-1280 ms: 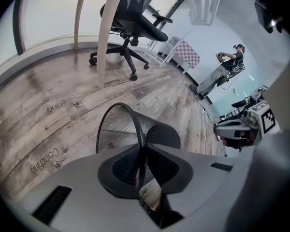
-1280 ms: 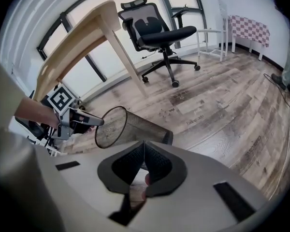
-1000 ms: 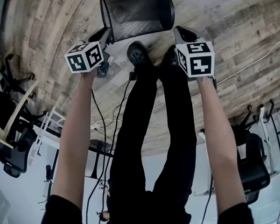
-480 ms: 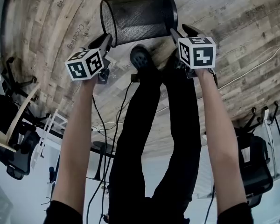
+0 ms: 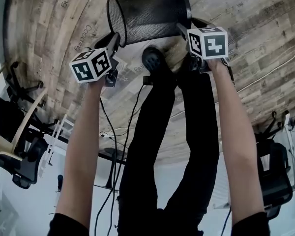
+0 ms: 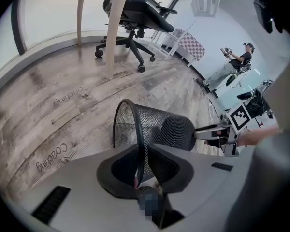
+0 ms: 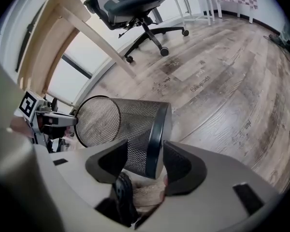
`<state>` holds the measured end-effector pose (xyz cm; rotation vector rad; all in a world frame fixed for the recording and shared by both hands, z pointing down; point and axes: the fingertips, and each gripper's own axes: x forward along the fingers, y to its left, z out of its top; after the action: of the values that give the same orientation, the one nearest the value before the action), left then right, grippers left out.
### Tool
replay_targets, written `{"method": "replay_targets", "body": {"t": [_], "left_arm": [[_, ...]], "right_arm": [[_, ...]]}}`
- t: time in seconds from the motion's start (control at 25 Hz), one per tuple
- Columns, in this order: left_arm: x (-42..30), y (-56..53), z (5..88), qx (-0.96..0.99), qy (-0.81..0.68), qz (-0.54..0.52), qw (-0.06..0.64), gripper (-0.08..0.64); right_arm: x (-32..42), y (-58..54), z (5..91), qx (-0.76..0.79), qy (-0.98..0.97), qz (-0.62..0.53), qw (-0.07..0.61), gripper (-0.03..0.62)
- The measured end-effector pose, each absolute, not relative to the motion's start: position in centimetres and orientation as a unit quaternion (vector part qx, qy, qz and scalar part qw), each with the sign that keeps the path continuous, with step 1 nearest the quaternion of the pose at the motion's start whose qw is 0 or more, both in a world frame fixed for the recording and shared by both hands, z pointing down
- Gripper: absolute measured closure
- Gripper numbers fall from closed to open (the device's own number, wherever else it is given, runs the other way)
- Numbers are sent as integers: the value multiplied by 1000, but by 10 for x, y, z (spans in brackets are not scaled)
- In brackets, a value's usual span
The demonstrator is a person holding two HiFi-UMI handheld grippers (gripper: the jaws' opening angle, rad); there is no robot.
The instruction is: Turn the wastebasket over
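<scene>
Loosened since a second ago, the right hand-held gripper (image 7: 152,164) is opening wide around the base of the tipped wastebasket (image 5: 147,14); the left hand-held gripper (image 6: 144,166) pinches its rim.

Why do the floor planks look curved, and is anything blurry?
Head view: the wide lens bows the grey-brown wooden plank floor into arcs. Left gripper view: dark rounded corners, planks curved likewise. Right gripper view: the black wire-mesh wastebasket is sharp, planks bent again.
</scene>
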<state>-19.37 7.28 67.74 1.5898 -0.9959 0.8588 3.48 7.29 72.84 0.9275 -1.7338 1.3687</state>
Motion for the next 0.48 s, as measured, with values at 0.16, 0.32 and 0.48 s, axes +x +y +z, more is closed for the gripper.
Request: {"method": "replay_targets", "body": {"t": [0.16,0.32,0.48], "left_arm": [[-199,70,681,656,-422,356,514,491],[-200,69,683,656,-426,352,515,489],[-201,62,684,660,-424,353,510,489]], "right_arm": [[32,67,727,366,-673,533,361,359],[32,64,725,370,-678,515,372,369],[37,63,721,380,-685,490,383,449]]}}
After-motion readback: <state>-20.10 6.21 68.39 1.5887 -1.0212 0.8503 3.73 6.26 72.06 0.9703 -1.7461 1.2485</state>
